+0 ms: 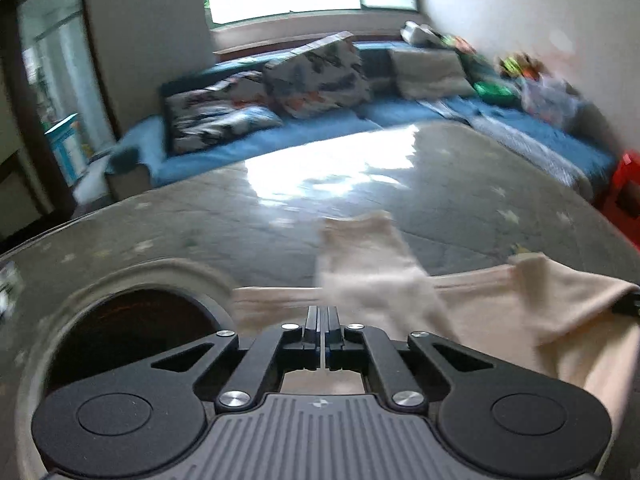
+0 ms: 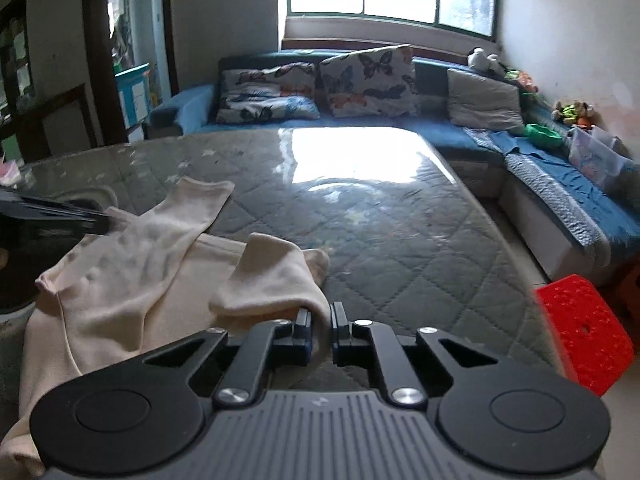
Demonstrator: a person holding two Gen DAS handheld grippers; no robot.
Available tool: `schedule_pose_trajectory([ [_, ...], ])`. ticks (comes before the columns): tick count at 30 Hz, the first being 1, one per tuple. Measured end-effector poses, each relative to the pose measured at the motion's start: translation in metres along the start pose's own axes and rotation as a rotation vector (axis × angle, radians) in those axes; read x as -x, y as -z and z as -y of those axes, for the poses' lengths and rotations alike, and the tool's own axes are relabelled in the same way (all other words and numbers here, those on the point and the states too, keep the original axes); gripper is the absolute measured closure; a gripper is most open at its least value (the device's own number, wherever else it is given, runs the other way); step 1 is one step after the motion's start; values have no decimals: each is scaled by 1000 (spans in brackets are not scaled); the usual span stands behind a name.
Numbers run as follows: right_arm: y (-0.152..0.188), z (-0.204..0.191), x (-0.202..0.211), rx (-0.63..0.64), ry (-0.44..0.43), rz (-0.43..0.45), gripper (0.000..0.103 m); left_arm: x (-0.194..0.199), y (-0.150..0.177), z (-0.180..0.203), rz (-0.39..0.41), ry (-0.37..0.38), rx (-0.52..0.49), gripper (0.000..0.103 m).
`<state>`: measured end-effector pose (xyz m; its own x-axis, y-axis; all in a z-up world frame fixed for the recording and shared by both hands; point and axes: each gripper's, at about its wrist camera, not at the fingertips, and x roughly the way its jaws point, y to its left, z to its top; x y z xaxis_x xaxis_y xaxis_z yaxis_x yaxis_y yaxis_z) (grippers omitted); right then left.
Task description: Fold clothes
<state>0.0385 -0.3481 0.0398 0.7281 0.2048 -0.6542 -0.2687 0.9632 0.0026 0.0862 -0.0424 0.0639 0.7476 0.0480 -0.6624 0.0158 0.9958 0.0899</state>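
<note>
- Garment (image 2: 132, 280): plain cream.
- Table cover (image 2: 380, 220): grey, diamond-quilted, pale stars.
- Sofa (image 2: 460, 132), far: blue.
- Cushions (image 2: 368, 80): white, butterfly print.
- Stool (image 2: 580, 336), near right: red.

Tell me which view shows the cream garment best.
Right wrist view: the garment is sharp, both sleeves spread on the table. Left wrist view shows it blurred and partly cut off.

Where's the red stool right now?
In the right wrist view the red stool stands on the floor at lower right, just off the table's right edge, below the blue sofa.
</note>
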Motion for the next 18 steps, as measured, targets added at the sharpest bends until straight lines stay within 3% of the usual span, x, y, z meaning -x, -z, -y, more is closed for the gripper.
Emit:
schedule_pose_trajectory([
  [5, 6, 10, 22, -22, 41, 17, 95, 30, 5, -38, 26, -27, 67, 102],
  [11, 27, 25, 45, -98, 111, 4, 94, 29, 3, -15, 3, 64, 42, 97],
  [13, 36, 30, 49, -120, 127, -10, 88, 22, 1, 1, -6, 77, 15, 89],
  [14, 40, 33, 51, -130, 136, -16, 78, 16, 0, 10, -12, 81, 2, 84],
  [17, 50, 39, 54, -143, 159, -25, 67, -2, -6, 34, -33, 88, -39, 57],
  [18, 51, 40, 55, -146, 161, -24, 62, -9, -7, 42, -37, 87, -53, 53],
])
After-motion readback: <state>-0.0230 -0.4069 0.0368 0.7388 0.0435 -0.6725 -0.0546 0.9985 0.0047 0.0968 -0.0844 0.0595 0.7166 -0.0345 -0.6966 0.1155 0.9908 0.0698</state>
